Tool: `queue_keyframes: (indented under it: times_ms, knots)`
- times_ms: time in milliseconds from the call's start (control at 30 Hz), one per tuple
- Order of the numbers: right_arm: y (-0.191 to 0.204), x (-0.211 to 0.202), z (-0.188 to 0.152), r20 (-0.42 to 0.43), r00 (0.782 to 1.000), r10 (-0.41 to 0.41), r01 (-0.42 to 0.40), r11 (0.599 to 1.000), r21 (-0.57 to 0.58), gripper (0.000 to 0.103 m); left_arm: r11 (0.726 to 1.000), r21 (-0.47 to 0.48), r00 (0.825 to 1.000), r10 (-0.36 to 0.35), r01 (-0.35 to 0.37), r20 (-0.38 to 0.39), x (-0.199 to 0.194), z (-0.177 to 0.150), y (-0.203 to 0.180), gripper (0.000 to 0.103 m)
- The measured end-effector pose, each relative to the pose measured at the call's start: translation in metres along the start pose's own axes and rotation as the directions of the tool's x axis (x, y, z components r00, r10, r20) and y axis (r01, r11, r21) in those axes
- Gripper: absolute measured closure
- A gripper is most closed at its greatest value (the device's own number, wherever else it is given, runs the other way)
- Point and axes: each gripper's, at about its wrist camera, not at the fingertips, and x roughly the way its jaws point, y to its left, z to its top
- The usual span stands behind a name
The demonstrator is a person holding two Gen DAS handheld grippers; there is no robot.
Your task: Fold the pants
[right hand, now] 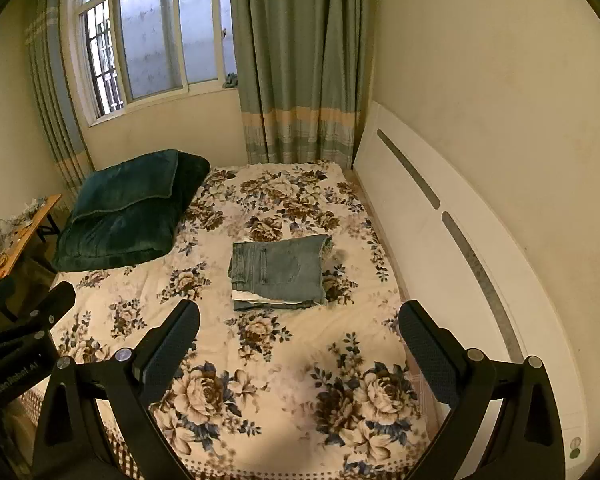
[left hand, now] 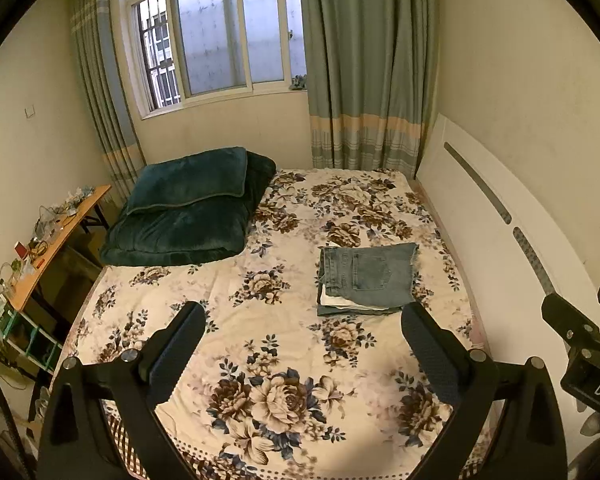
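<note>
Folded blue jeans (left hand: 370, 274) lie on top of a small stack with a white garment (left hand: 340, 303) and a darker one under them, on the flowered bed (left hand: 260, 320). The stack also shows in the right wrist view (right hand: 280, 270). My left gripper (left hand: 302, 316) is open and empty, held above the bed short of the stack. My right gripper (right hand: 300, 314) is open and empty, also held back from the stack. Part of the right gripper shows at the right edge of the left wrist view (left hand: 580, 336).
A folded dark green quilt (left hand: 188, 212) lies at the bed's far left. A white headboard (left hand: 500, 232) runs along the right. A cluttered wooden side table (left hand: 56, 240) stands left of the bed. A window (left hand: 220, 40) and curtains (left hand: 364, 80) are behind.
</note>
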Motion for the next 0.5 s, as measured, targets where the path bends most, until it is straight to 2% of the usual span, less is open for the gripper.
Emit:
queue_keyframes:
  times_ms: [500]
  knots:
    - [0.0010, -0.0003, 0.0004, -0.009, 1.000, 0.003, -0.003, 1.000, -0.003, 0.001, 1.000, -0.003, 1.000, -0.001, 0.001, -0.008, -0.0013, -0.0024, 0.0020, 0.003]
